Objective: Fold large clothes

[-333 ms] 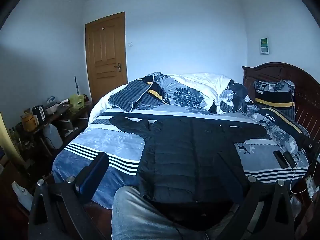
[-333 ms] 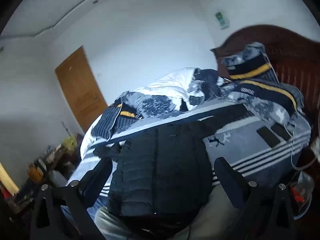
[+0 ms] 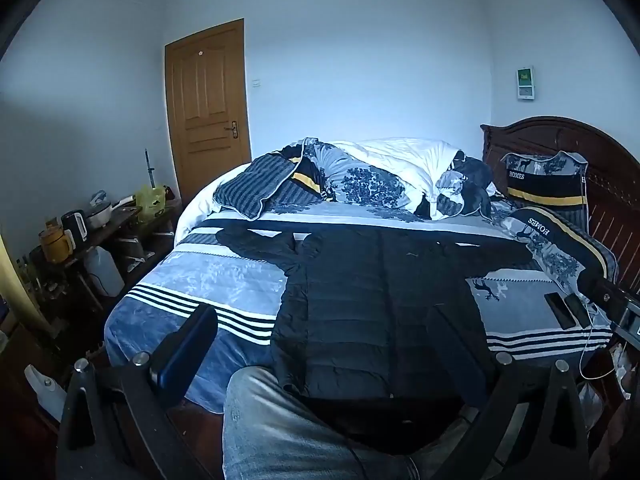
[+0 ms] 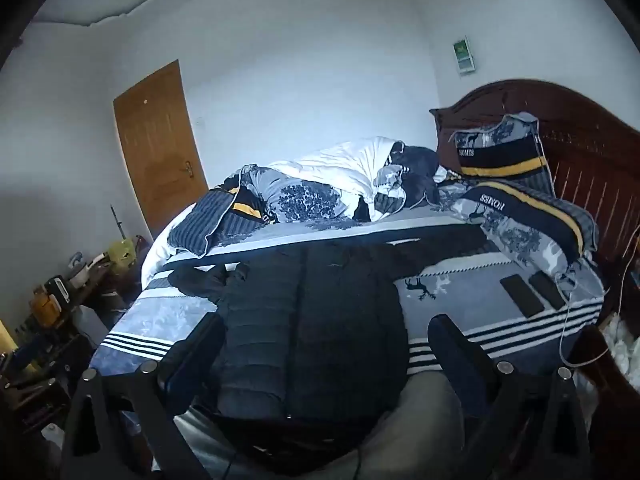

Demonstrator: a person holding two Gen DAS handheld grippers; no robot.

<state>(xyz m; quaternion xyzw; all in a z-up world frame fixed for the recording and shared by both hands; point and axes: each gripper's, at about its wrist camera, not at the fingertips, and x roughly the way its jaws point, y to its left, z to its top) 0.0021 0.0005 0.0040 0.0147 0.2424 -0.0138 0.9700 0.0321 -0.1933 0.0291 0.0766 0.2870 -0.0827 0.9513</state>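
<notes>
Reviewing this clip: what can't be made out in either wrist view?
- Black puffer jacket hem: both views, hidden by the person's knee and the bed's near edge.
- Its right sleeve: left wrist view, lost in dark against the bedspread band.
- Wall panel text: too small.
- Side table items: dim, crowded.
- Left gripper right finger: dark against the jacket.

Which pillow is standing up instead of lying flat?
The pillow propped upright against the wooden headboard, its HOMES lettering the right way up. The other HOMES pillow lies flat on the bed, lettering upside down.
</notes>
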